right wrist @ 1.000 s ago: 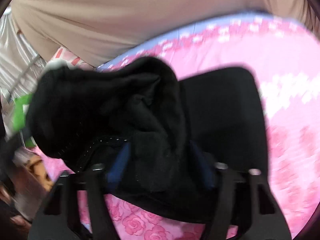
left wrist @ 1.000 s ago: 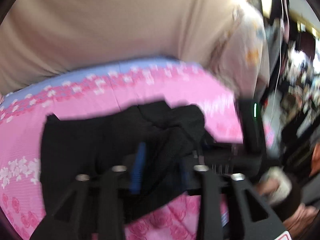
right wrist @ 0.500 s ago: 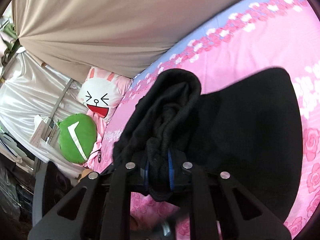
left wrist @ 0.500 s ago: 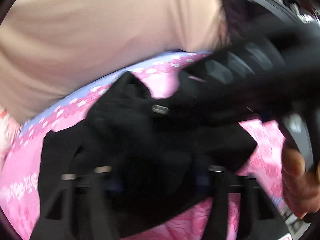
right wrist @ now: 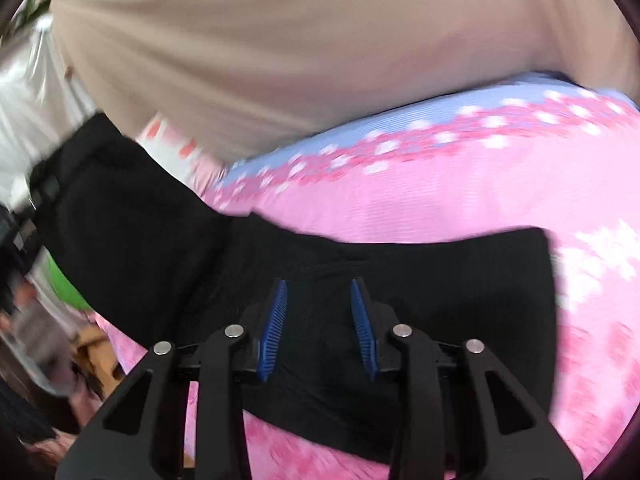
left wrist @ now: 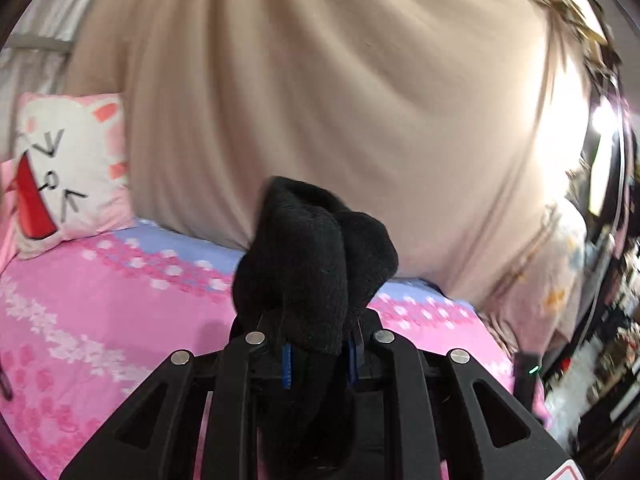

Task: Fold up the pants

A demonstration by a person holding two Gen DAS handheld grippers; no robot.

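Note:
The black pants [right wrist: 460, 280] lie partly flat on the pink floral bed cover [right wrist: 440, 208]. One end rises off the bed toward the upper left of the right wrist view. My left gripper [left wrist: 318, 354] is shut on a bunched fold of the black pants [left wrist: 316, 256] and holds it up above the bed. My right gripper [right wrist: 318, 324] is open, its blue pads [right wrist: 274, 328] apart just above the flat part of the pants, holding nothing.
A beige curtain [left wrist: 340, 100] hangs behind the bed. A white and pink rabbit pillow [left wrist: 68, 168] leans at the far left of the bed. A green cushion [right wrist: 66, 284] shows beyond the bed's left edge. Cluttered room items [left wrist: 600, 340] stand at the right.
My right gripper has opened and let go of the bunched pants, and now sits over the flat cloth. My left gripper has lifted its fold higher and away from the right gripper.

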